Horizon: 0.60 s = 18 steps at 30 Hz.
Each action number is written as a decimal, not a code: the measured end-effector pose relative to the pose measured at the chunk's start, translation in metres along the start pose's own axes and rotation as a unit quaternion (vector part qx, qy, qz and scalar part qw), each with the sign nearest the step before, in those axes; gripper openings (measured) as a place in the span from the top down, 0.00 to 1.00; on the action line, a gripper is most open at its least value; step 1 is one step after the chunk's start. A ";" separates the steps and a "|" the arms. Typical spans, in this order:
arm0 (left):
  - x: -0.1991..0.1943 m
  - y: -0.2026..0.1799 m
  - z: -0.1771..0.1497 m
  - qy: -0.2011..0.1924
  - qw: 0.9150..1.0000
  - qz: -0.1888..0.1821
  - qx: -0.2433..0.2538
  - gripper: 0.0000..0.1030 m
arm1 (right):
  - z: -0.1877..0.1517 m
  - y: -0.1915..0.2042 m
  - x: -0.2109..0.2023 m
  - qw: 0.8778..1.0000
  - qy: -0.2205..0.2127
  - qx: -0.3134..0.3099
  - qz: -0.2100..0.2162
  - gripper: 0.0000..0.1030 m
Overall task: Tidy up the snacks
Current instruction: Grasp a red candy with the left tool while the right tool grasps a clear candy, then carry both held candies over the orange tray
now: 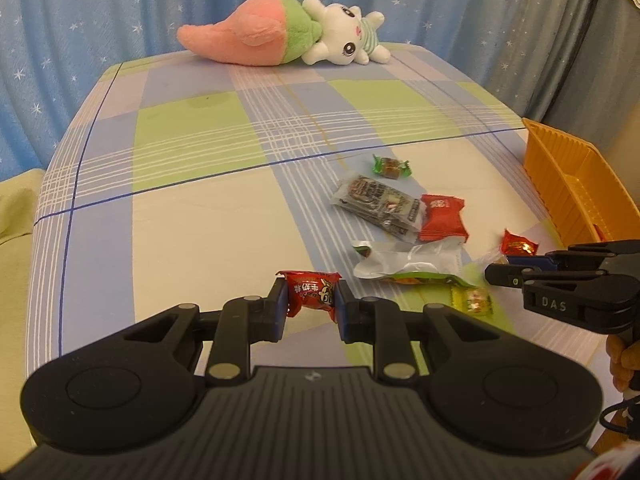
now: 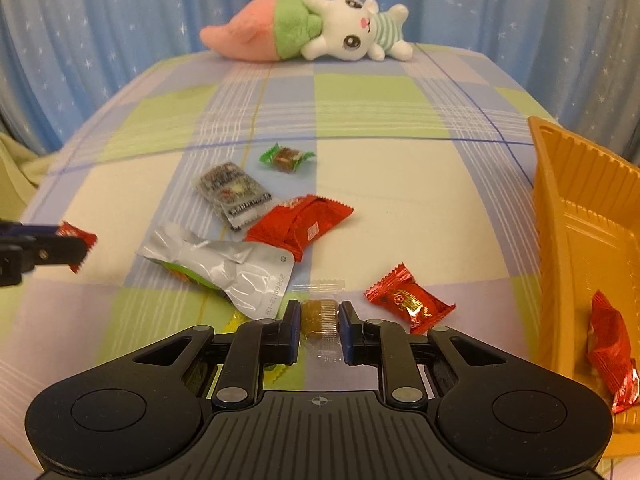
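Left tool (image 1: pixel 311 303) clamps red packet (image 1: pixel 310 293), print unreadable; right tool (image 2: pixel 319 325) grips clear-wrapped amber candy (image 2: pixel 316 318); "DAS" on right tool's side; orange tray (image 2: pixel 568 216) to its right.

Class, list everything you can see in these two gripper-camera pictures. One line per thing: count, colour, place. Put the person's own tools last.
plush toy: one, pink, green and white, far end of the bed
bedsheet: one, checked blue, green and cream
curtain: blue with white stars, behind the bed
orange basket: one, right edge of the bed
red packet in basket: at least one
green-wrapped candy: one, farthest of the pile
grey sachets: two overlapping, mid pile
large red packet: one, beside the sachets
silver pouch: one, green front face down
small red foil candy: one, near the basket
yellow packet: one, partly under the pouch
red snack: one, in the left gripper
clear-wrapped amber candy: one, between the right gripper fingers
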<state>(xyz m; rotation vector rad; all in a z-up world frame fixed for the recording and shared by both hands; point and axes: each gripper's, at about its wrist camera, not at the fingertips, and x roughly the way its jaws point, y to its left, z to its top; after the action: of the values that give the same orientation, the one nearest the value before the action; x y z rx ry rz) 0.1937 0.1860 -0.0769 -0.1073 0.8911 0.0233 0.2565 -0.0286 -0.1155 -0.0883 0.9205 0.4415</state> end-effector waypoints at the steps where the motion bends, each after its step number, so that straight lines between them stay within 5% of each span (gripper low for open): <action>1: -0.002 -0.002 0.000 -0.001 1.000 -0.002 0.002 0.79 | 0.000 -0.001 -0.005 1.000 -0.004 0.004 0.004 0.80; 18: -0.041 -0.087 0.003 -0.030 0.996 -0.069 0.056 0.78 | -0.015 -0.044 -0.100 0.996 -0.046 0.064 0.032 0.80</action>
<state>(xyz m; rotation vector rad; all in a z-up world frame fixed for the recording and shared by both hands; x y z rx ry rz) 0.1762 0.1005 -0.0361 -0.0621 0.8222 -0.1515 0.2107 -0.1050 -0.0513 0.0772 0.8600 0.4415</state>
